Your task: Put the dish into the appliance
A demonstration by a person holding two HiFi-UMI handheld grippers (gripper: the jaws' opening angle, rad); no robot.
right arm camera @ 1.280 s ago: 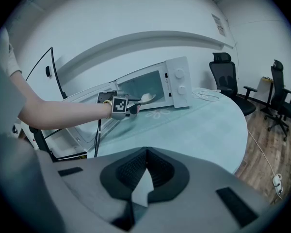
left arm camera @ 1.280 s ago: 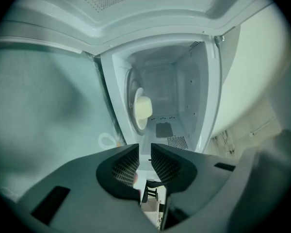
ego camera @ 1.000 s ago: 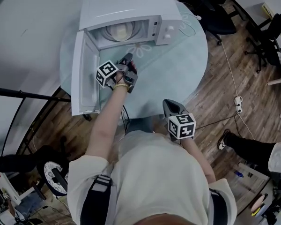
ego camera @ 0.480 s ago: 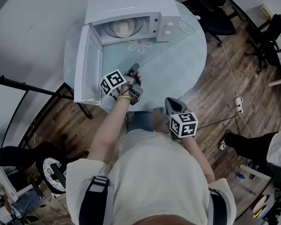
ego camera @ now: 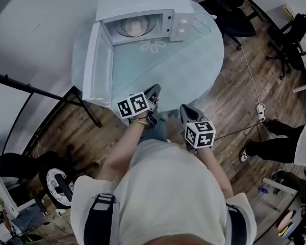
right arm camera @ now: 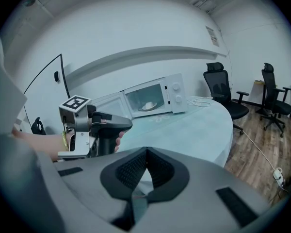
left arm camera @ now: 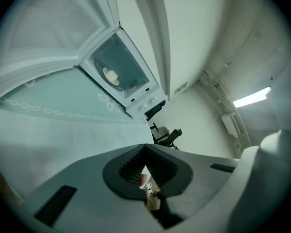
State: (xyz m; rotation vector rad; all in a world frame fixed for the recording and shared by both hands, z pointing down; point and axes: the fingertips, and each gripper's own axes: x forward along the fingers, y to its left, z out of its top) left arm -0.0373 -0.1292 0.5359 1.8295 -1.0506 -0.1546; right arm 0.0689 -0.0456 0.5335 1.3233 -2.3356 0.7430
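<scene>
The microwave oven (ego camera: 137,4) has a smooth, glossy white casing, the table (ego camera: 194,70) a matt top, the floor (ego camera: 234,106) wood planks, and the left gripper (left arm camera: 145,154) and right gripper (right arm camera: 146,157) matt grey shells with ribbed black pads (right arm camera: 131,171).

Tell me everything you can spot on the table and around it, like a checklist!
Surface: round table, pale cover with a flower print.
Job's things: white microwave, door open; dish inside it.
Clutter: nothing seen.
Grippers: left hand-held gripper and right hand-held gripper both shut and empty, at the table's near edge.
Cables: white cable on the table beside the microwave; floor cable with a plug.
Surroundings: wooden floor, black office chairs.
</scene>
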